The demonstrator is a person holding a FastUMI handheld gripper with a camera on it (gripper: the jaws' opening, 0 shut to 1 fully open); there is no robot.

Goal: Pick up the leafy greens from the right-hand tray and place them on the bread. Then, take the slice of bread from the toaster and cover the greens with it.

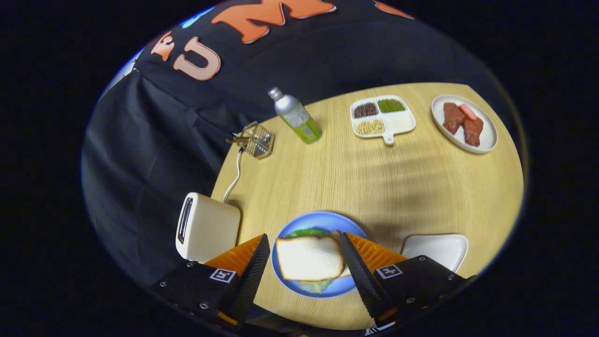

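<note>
Gripper view: hand-held gripper (305,262) poised over blue plate (323,220), fingers spread wide on either side of top bread slice (309,258), no contact with it. Top slice flat on leafy greens (306,232), green edges peeking out beyond and beneath, second slice's crust (336,235) visible at plate's right. Cream toaster (206,229) just left of plate, cord trailing toward small wire basket (257,140) farther back. White tray (437,248) just right of plate. Well beyond plate on wooden counter (398,182): spray bottle (295,116), divided dish of beans (383,118), oval dish of meat slices (464,123).
</note>
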